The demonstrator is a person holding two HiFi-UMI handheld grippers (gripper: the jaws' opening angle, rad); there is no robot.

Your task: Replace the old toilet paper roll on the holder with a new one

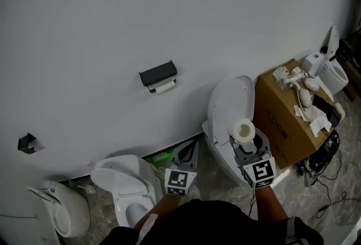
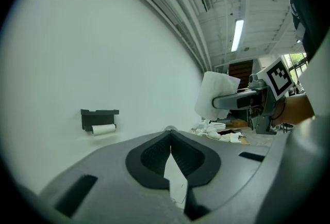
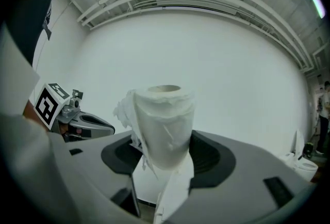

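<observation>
Plain white wall (image 1: pixel 169 12) fills the far side. Grey marbled floor (image 1: pixel 330 204) near right, dark cables (image 1: pixel 334 170) trailing on it. White toilets (image 1: pixel 127 184) line the wall foot. Brown cardboard box (image 1: pixel 279 119) at right. 1 ceiling tube light (image 2: pixel 237 35), lit.

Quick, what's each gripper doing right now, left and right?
Left gripper: closed, nothing held.
Right gripper: closed on the toilet paper roll.

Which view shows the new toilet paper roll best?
The right gripper view: the new roll fills the centre, upright, clamped in the right gripper. Head view: small, from above. Left gripper view: side-on, farther off.
</observation>
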